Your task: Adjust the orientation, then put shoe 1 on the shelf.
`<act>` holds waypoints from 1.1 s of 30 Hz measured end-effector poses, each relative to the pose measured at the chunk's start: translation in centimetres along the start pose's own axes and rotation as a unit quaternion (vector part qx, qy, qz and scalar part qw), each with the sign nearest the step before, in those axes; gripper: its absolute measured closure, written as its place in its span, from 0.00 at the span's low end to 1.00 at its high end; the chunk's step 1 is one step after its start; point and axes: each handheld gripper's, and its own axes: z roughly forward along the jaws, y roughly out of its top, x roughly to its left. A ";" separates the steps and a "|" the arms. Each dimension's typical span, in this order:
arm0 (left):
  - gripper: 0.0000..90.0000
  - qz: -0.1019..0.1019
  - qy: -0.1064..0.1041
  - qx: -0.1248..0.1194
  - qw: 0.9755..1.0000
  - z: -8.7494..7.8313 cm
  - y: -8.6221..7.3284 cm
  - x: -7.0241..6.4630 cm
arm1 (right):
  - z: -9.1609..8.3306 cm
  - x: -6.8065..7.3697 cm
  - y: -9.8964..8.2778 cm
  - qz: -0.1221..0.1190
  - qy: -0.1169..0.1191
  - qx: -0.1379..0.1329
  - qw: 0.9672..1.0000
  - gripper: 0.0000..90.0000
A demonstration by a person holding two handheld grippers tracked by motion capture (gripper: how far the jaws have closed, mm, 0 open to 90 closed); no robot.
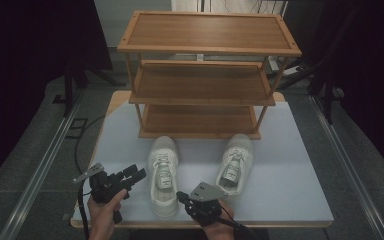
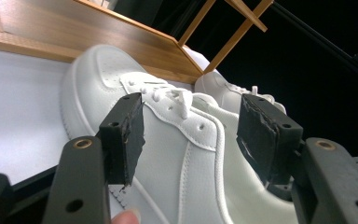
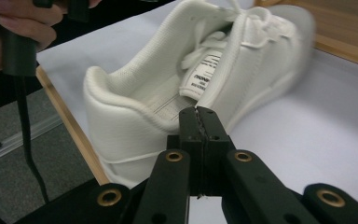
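right gripper (image 3: 199,116) closed near left shoe's (image 3: 177,84) heel; left gripper (image 2: 191,128) open.

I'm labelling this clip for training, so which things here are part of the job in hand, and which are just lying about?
Part of the job:
- left shoe, framed by the open left gripper
- right shoe
- right gripper, jaws shut, pointing at the left shoe's heel
- wooden shoe rack, shelves bare

Just lying about:
- floor rails
- dark stands
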 end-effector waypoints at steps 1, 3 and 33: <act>0.45 0.000 0.000 0.000 1.000 -0.1 0.0 0.0 | 0.3 0.2 0.1 0.000 0.003 0.000 1.000 0.99; 0.45 0.000 0.002 -0.005 1.000 -0.4 0.2 0.1 | 1.0 0.7 0.4 0.002 0.018 0.000 1.000 0.99; 0.40 0.049 0.011 0.024 0.998 -0.1 0.6 -1.7 | -8.5 -3.9 -0.9 0.032 -0.046 -0.105 0.993 0.67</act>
